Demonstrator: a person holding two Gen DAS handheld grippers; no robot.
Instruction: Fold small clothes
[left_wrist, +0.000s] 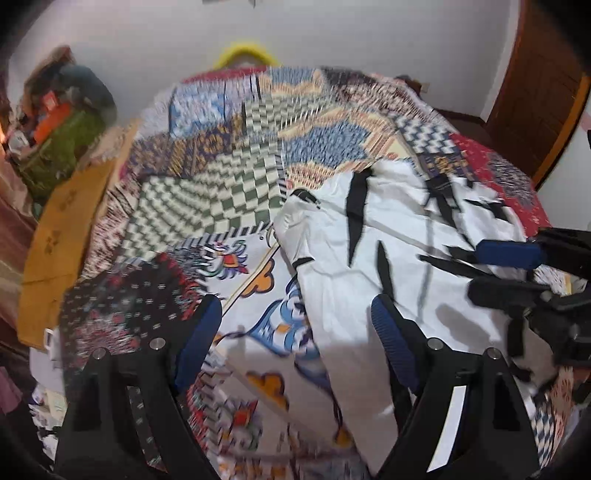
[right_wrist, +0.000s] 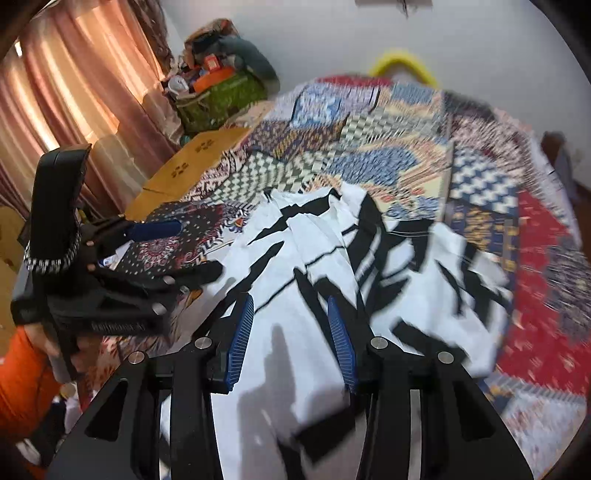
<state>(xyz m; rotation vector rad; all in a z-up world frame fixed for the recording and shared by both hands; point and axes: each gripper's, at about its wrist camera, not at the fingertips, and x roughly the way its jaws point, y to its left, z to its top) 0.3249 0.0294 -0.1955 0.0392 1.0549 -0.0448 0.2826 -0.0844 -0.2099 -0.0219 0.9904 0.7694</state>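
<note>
The left gripper (left_wrist: 295, 325) is spread wide over the quilt (left_wrist: 229, 173), its right finger at the edge of the shirt (left_wrist: 388, 258). The right gripper (right_wrist: 291, 332) hangs spread above that rumpled white, black-marked shirt, gripping nothing. Motion blur smears the quilt's far patches, and the shirt's near hem is hidden behind the gripper bodies.

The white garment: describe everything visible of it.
The garment is thin white cloth, cotton by its look, printed with black jagged streaks and thin lines. It lies crumpled and creased, not flat, on the patchwork bedspread, covering its near part. Neither gripper holds it: the right gripper hovers open above its middle, and the left gripper is open at its left edge. Motion blur hides its outline and any sleeves.
</note>
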